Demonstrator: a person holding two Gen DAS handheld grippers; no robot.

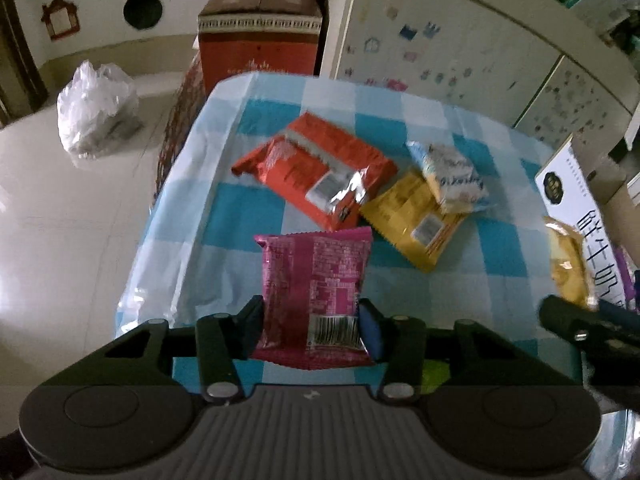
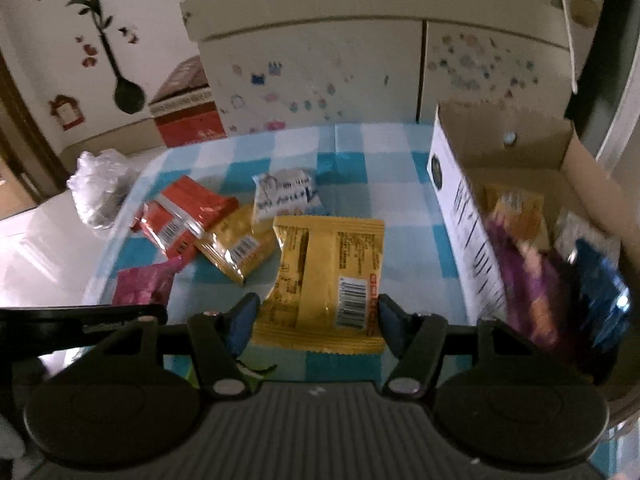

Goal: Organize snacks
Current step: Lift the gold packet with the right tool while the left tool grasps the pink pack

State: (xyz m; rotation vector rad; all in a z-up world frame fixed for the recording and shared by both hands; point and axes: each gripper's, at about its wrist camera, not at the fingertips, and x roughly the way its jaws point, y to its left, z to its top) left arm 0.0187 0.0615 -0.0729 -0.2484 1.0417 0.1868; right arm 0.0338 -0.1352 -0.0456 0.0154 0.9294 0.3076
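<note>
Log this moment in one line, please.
left gripper: shut on pink foil snack packet | right gripper: shut on yellow foil snack packet | open cardboard box: partly filled

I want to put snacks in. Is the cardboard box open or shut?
Open. The cardboard box has its top flap up, and snack packets show inside.

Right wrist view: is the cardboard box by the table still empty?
No, the cardboard box already holds several snack packets, among them a purple packet and a blue packet.

Blue-and-white checked tablecloth [image 1: 248, 208]; magenta packet [image 1: 314, 292] at six o'clock, orange-red packet [image 1: 316, 164] at twelve, yellow packet [image 2: 324, 280], white-fronted cardboard box [image 2: 460, 216] at three.
</note>
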